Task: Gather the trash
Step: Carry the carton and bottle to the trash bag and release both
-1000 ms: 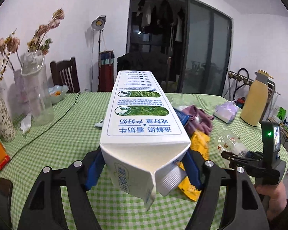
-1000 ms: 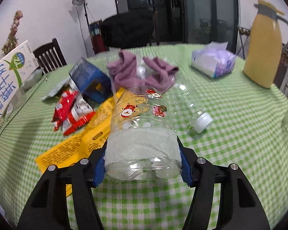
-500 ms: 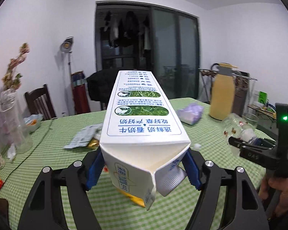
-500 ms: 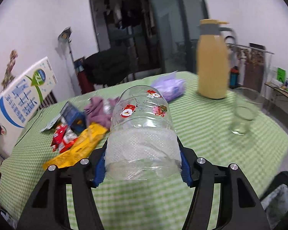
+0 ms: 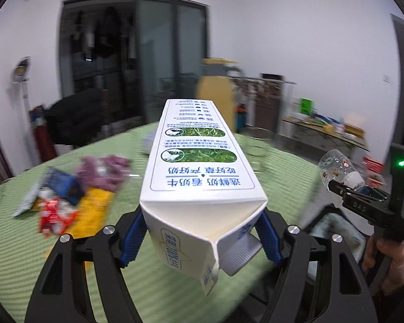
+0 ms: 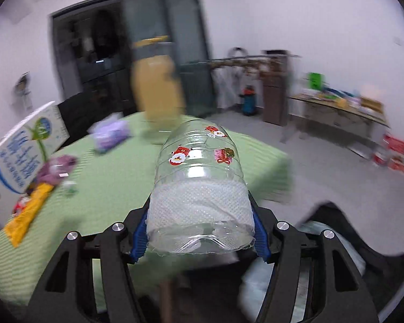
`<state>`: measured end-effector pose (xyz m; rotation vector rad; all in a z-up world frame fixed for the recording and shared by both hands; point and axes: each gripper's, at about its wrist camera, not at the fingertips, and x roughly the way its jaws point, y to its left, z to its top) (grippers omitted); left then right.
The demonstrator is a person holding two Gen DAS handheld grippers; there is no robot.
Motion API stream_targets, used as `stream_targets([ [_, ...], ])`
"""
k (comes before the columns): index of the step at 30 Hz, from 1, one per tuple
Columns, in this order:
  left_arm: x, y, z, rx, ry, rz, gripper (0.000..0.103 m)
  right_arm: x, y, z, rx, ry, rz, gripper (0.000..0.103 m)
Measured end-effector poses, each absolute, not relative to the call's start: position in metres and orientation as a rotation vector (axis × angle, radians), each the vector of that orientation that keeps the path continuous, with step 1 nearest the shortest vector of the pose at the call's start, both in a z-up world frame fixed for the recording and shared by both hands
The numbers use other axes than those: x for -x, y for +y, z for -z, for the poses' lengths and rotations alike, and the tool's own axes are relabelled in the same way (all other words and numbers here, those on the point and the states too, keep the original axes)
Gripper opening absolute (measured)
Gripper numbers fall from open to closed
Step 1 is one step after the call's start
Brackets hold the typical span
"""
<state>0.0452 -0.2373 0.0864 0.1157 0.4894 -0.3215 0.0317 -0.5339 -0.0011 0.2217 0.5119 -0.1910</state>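
My left gripper point(image 5: 202, 239) is shut on a white milk carton point(image 5: 202, 167), its blue pads pressed on both sides near the spout end. The carton also shows at the left of the right wrist view point(image 6: 27, 150). My right gripper point(image 6: 199, 231) is shut on a clear plastic bottle point(image 6: 199, 177) with Santa stickers, cut end toward the camera. In the left wrist view that right gripper point(image 5: 347, 188) and its bottle point(image 5: 336, 169) float at the right, held by a person's hand point(image 5: 385, 255). Both are above the table's right edge.
A black bin with a pale liner point(image 6: 336, 215) sits below the table edge. On the green checked table point(image 5: 18, 242) lie red wrappers point(image 5: 54, 212), a yellow packet point(image 5: 94, 210), a blue box point(image 5: 64, 188) and a purple cloth point(image 5: 105, 169). A yellow thermos point(image 6: 159, 94) and a glass point(image 5: 256, 145) stand farther back.
Both grippers have swung to the right along the table with the carton and the bottle still held. The litter pile slid left in view, and the floor and the black bin came into sight.
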Motion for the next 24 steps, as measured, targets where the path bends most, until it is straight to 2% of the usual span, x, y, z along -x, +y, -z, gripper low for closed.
stream_targets([
  [6,-0.031,-0.33,-0.064,-0.185,0.568,0.548,0.07,0.002,-0.634,0.062,-0.299,0.624,0.44,0.061],
  [11,-0.027,-0.403,-0.03,-0.267,0.707,0.729,0.071,0.023,-0.693,0.117,-0.455,0.723,0.514,0.061],
  [17,-0.046,-0.484,0.059,-0.291,1.094,0.882,0.071,0.033,-0.722,0.143,-0.507,0.802,0.536,0.062],
  [24,-0.071,-0.541,0.134,-0.325,1.325,0.823,0.073,0.015,-0.745,0.167,-0.516,0.904,0.532,0.062],
])
